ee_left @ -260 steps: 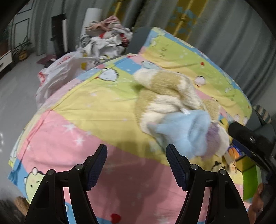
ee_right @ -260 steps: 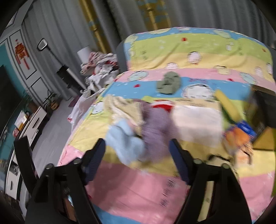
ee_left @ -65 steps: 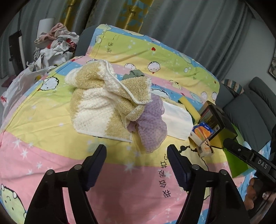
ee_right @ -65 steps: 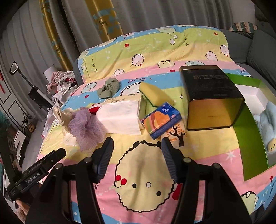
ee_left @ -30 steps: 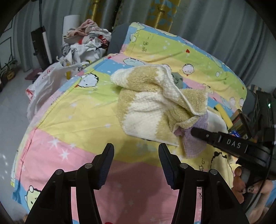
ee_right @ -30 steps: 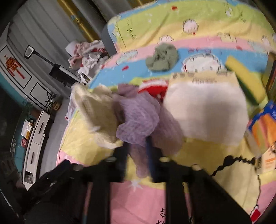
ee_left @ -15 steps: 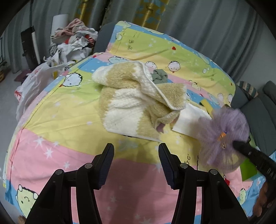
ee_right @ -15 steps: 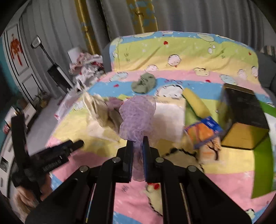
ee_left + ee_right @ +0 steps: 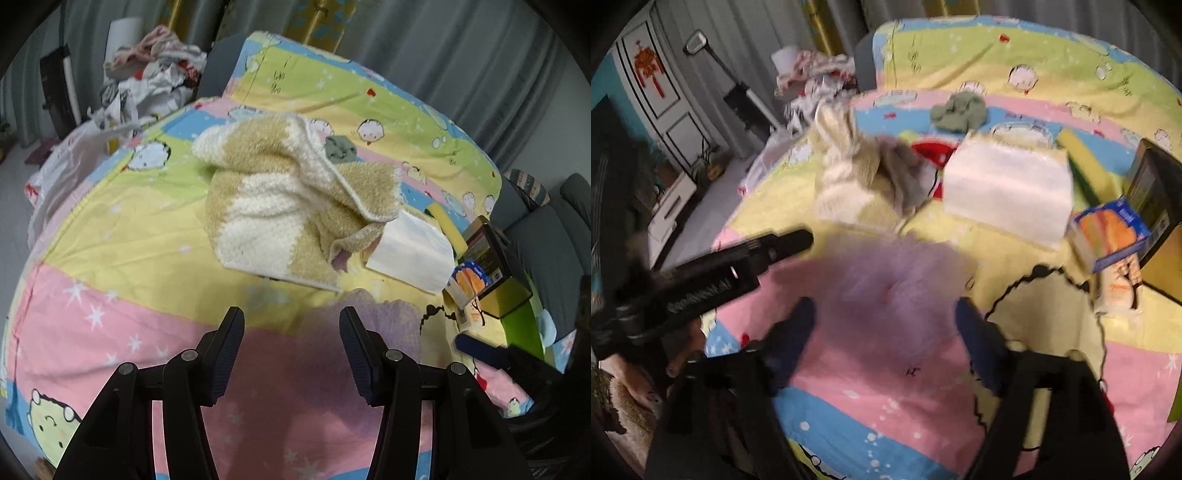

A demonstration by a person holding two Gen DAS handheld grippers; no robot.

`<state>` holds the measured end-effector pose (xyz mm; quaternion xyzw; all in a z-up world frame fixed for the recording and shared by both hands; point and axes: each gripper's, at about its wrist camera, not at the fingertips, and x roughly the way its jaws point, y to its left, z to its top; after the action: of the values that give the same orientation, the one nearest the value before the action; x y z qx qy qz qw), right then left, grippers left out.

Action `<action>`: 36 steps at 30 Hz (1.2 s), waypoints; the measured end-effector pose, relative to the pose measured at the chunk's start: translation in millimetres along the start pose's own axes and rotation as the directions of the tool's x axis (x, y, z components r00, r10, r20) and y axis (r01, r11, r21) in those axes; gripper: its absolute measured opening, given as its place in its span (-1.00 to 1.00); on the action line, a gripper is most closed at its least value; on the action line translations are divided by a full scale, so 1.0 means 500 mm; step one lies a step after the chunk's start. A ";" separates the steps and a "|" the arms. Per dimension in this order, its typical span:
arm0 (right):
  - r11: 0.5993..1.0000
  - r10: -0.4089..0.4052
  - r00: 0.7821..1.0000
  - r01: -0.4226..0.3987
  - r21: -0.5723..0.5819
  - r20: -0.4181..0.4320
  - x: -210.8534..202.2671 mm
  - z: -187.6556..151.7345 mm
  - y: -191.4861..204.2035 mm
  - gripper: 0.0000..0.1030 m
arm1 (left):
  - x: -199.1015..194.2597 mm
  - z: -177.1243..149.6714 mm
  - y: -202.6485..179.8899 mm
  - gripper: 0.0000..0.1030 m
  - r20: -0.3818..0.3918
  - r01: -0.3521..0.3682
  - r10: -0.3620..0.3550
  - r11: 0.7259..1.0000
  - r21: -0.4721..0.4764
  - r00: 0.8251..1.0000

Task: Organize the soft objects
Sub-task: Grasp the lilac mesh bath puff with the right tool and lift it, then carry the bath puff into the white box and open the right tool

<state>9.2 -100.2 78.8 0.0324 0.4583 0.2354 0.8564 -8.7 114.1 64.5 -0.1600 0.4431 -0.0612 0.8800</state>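
Right hand-held gripper (image 9: 884,314) jaws opening around fluffy lilac mesh pouf (image 9: 886,280); shaggy beige towel (image 9: 295,206) crumpled beyond.

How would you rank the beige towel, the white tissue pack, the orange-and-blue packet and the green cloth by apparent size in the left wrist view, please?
1. beige towel
2. white tissue pack
3. orange-and-blue packet and green cloth: look alike; the cloth lies farther off and is partly hidden.

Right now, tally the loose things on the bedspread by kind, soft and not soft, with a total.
Soft: 3 (beige and cream towel, purple mesh puff, grey-green cloth)
Sponge: 1 (yellow sponge)
Tissue packs: 2 (white tissue pack, blue and orange pack)
Boxes: 1 (black and gold box)
Total: 7
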 end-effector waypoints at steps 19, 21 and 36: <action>0.917 0.249 0.964 -0.203 0.343 -0.094 0.122 -0.031 -0.071 0.01 | 0.094 -0.063 -0.098 -0.29 -0.230 0.146 -0.122 0.985 0.093 0.966; 0.905 0.305 0.947 -0.253 0.343 -0.106 0.117 -0.032 -0.065 -0.31 | 0.093 -0.065 -0.107 -0.29 -0.220 0.167 -0.142 0.981 0.101 0.965; 0.922 0.100 0.967 -0.179 0.344 0.235 -0.194 -0.005 -0.183 -0.34 | -0.025 -0.035 -0.388 -0.34 -0.011 0.348 -0.368 0.868 0.355 0.930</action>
<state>-3.9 -223.9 127.0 0.2475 0.3960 0.2029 0.8607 -23.3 -69.3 129.3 -0.0815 0.3622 -0.2966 0.8799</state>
